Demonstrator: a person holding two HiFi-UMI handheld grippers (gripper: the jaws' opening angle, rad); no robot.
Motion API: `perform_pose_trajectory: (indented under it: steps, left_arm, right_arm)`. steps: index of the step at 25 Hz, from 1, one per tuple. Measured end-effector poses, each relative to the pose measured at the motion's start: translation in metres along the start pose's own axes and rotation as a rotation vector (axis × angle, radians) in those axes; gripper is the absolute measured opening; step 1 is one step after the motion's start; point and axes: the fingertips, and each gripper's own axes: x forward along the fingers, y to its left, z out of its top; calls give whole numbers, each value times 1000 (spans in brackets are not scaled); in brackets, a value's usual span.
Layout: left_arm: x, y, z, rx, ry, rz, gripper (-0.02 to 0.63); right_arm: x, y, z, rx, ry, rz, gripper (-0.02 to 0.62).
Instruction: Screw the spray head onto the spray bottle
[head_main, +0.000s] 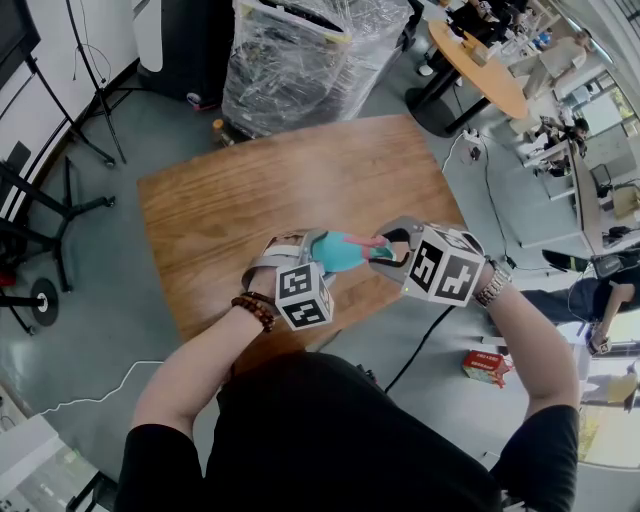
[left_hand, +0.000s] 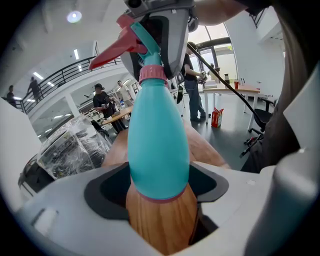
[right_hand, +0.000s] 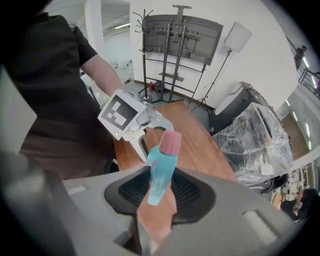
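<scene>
The teal spray bottle (head_main: 345, 252) is held off the wooden table (head_main: 240, 190), lying roughly level between the two grippers. My left gripper (head_main: 318, 250) is shut on the bottle's (left_hand: 157, 145) wide body. The spray head (left_hand: 135, 42), with its red-pink trigger, sits on the neck above a pink collar (left_hand: 152, 74). My right gripper (head_main: 392, 248) reaches in from the right, and its jaws stand around the spray head (right_hand: 162, 167) without clearly pressing on it. In the right gripper view the head hides the bottle, and the left gripper (right_hand: 142, 127) shows beyond it.
A plastic-wrapped pallet (head_main: 300, 60) stands beyond the table's far edge. Black stands (head_main: 60, 210) are on the floor at the left. A round table (head_main: 480, 65) is at the back right, and a red box (head_main: 485, 365) and a cable lie on the floor at the right.
</scene>
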Motion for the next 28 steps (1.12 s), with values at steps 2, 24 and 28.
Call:
perform_pose_trajectory:
  steps: [2, 24, 28]
  left_arm:
    - [1, 0, -1, 4, 7, -2, 387]
    - [-2, -20, 5, 16, -15, -119, 384]
    - [-4, -29, 7, 29, -23, -179, 385]
  right_arm:
    - [0, 0, -1, -7, 10, 4, 120]
    - [3, 22, -13, -589, 121, -83, 120]
    - [2, 29, -16, -798, 170, -128, 120]
